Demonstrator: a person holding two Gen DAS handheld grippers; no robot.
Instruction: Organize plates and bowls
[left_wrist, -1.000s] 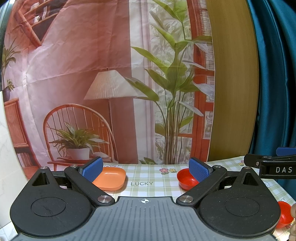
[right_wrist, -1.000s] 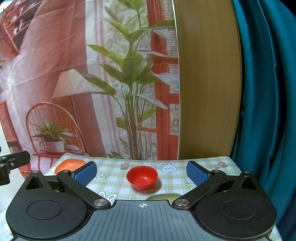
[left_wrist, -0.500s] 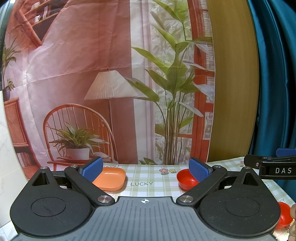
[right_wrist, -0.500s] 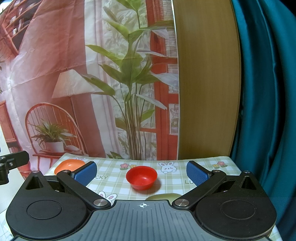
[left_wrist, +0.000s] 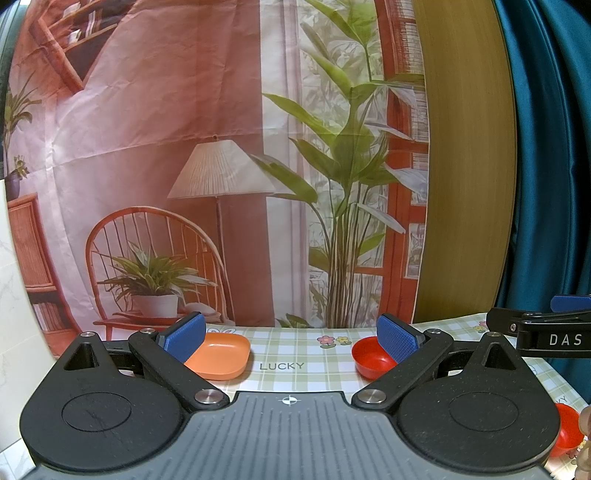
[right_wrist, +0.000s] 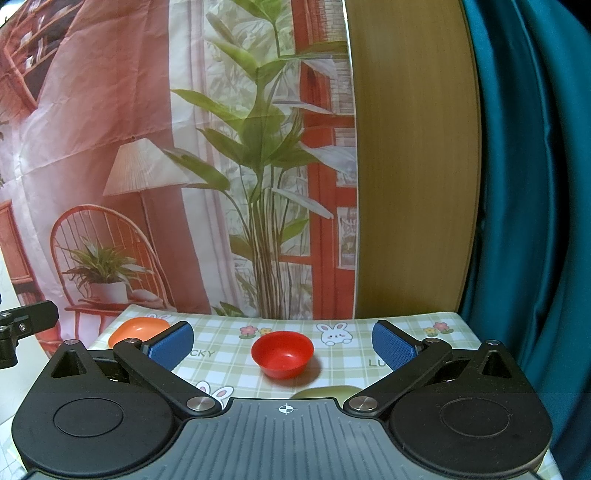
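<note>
Nothing stacked or gathered so far, judging by how the dishes lie. Red bowl (right_wrist: 282, 354) upright on the checked tablecloth (right_wrist: 354, 336), alone, near the cloth's middle. Orange plate (left_wrist: 219, 356) well apart from the red bowl, out toward the cloth's left end, also alone and upright. Second red bowl (left_wrist: 567, 430) nearer than the first, down at the lower right corner of the left wrist view. Olive-green dish (right_wrist: 327, 392) just this side of the red bowl in the right wrist view. All of the sorting seemingly left to do.

Right gripper (right_wrist: 282, 345) with jaws spread wide, empty, lined up on the red bowl but short of it. Left gripper (left_wrist: 291, 338) likewise wide open, holding nothing, aimed at the bare cloth between the orange plate and the red bowl.

Only a sliver of the olive-green dish visible above the gripper body; plate or bowl, impossible to tell. Second red bowl cut off by the gripper body and the frame edge. Orange plate half covered by a blue pad in both views. Near part of the cloth hidden under both gripper bodies, so further dishes there not ruled out.
</note>
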